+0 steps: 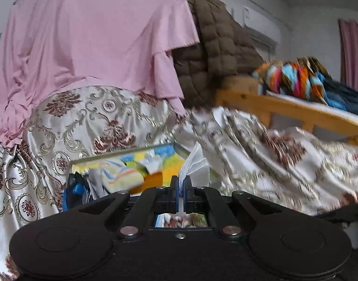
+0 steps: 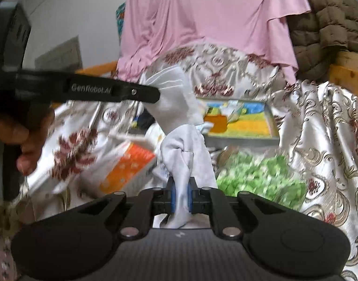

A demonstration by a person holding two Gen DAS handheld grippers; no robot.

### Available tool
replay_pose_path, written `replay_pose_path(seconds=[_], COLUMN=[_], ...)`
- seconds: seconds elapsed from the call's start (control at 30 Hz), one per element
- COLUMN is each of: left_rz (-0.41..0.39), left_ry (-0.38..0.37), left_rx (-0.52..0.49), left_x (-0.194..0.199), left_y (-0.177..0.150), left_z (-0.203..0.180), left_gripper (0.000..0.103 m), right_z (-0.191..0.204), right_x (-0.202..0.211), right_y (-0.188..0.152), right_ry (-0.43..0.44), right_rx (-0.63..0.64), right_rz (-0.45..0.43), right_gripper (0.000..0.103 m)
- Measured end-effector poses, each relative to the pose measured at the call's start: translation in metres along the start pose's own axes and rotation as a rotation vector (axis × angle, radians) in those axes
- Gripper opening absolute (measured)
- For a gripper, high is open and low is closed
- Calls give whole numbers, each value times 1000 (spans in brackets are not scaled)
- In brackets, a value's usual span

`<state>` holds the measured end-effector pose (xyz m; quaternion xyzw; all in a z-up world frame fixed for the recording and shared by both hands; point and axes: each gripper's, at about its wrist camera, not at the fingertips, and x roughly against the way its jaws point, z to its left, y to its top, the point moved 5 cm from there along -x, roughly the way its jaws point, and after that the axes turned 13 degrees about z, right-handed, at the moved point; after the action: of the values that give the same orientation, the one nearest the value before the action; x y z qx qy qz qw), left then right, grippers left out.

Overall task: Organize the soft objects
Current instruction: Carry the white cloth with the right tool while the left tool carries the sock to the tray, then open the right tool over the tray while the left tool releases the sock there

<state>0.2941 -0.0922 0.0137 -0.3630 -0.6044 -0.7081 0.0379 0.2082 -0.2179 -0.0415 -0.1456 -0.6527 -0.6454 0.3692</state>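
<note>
Right wrist view had the white cloth [image 2: 179, 121] front and centre, stretched between both grippers above the floral bedspread [image 2: 319, 121]. The right gripper [image 2: 181, 195] had its blue-padded fingers [image 2: 170, 194] pinched tight on the cloth's bunched, knotted lower end, while the left gripper [image 2: 155, 93] came in from the left side and gripped the cloth's upper corner, the person's hand [image 2: 17, 140] wrapped round its handle. Behind the cloth lay a colourful tray [image 2: 244, 119] on the bedspread; just right of the cloth sat a green bundle [image 2: 260, 178], and left of it an orange box [image 2: 129, 166], all blurred. Above the cloth hung a pink garment [image 2: 202, 16], with a brown quilted jacket [image 2: 328, 18] to its right. In the left wrist view the left gripper [image 1: 181, 185] showed its fingers [image 1: 176, 192] nearly closed on a thin fold of the white cloth [image 1: 193, 164], the colourful tray [image 1: 132, 166] just behind it, and the pink garment [image 1: 97, 35] draped above it.
</note>
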Motion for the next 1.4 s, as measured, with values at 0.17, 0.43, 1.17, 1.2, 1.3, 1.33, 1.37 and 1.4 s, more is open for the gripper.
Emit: replay_pose_path(seconds=[0.17,0.43,1.17,1.2,1.3,1.33,1.37,1.4], left_rz=[-40,-68,164,169,181,187,193,200], left_ry=[-4,-56,-142,-144,-154,-157,-161,-162], left_rx=[-6,117,271,268,275,280,285,289], left_x=[-22,-92,-217,-217,-219,-220,-221,-222], left_y=[22,54,31,30,29,28,28,27], left_z=[5,42,81,80,79,79,79,80], left_gripper=[2,2,2,2,2,2,2,2], right_z=[-17,-59,-140,-140,-138,-137,-136,-135], right_x=[0,-22,-181,-185,-191,-193,-194,-194], right_y=[14,91,168,165,161,160,160,160], right_ry=[-26,-88,-229,-230,-228,-227,-226,-225], right_rx=[-18,-8,-101,-103,-103,-103,-103,-104], right_rz=[-44,-99,207,222,251,257,261,263], right_gripper=[11,11,11,11,11,11,11,11])
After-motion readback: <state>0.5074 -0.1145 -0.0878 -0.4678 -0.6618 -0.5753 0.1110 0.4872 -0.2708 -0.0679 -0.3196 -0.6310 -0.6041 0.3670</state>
